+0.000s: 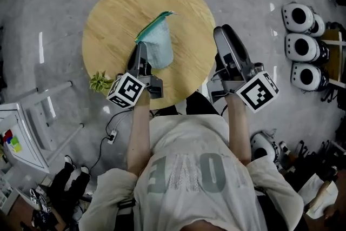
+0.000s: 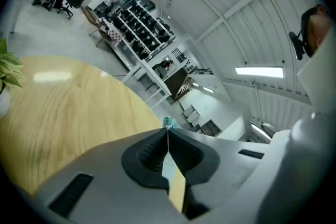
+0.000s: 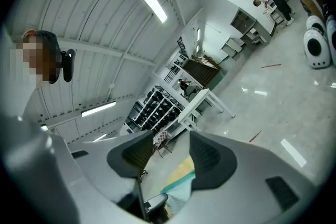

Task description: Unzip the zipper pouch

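A teal zipper pouch point(image 1: 159, 43) lies on the round wooden table point(image 1: 113, 19), its dark green zipper edge running up toward the far right. My left gripper point(image 1: 141, 48) sits at the pouch's near-left corner with its jaws shut. In the left gripper view a scrap of teal pouch point(image 2: 169, 122) pokes out at the tips of the left gripper point(image 2: 168, 132). My right gripper point(image 1: 222, 33) hovers at the table's right edge, apart from the pouch. In its own view the right gripper point(image 3: 169, 150) stands open and empty, with the pouch point(image 3: 181, 189) seen low through the gap.
A small potted plant point(image 1: 100, 82) stands at the table's near-left rim, close to my left gripper's marker cube. White rounded devices point(image 1: 303, 19) are lined up on the floor at the right. A white frame point(image 1: 43, 111) and a cable point(image 1: 111, 135) are on the floor at the left.
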A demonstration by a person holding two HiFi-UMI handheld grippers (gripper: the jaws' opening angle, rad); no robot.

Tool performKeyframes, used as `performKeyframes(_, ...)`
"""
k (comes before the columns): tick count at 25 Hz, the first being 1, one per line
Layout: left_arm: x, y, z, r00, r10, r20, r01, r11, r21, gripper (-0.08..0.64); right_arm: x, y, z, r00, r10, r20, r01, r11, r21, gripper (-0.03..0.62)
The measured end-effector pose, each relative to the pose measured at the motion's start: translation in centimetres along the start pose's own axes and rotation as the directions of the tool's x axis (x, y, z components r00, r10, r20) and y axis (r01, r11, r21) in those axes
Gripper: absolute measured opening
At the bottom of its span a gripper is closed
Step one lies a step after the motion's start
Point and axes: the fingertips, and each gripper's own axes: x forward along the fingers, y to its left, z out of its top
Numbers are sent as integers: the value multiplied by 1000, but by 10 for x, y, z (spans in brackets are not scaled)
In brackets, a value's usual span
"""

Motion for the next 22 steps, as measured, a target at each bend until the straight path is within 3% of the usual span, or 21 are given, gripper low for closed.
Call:
performKeyframes(7,-12,64,7,993,119,13,-118,992,-37,27,20,11,-28,997,5,-79,-7,1000,-26,209)
performKeyframes(12,-25,101,-4,981,195,2,-193,975,-108,28,31,23,-47,991,14,-130,-21,998,-58,209)
performKeyframes(22,-41,129,-24,959,279,-44,-282,943,-174,31,31,36,-63,985,27,-171,-42,996,-84,209)
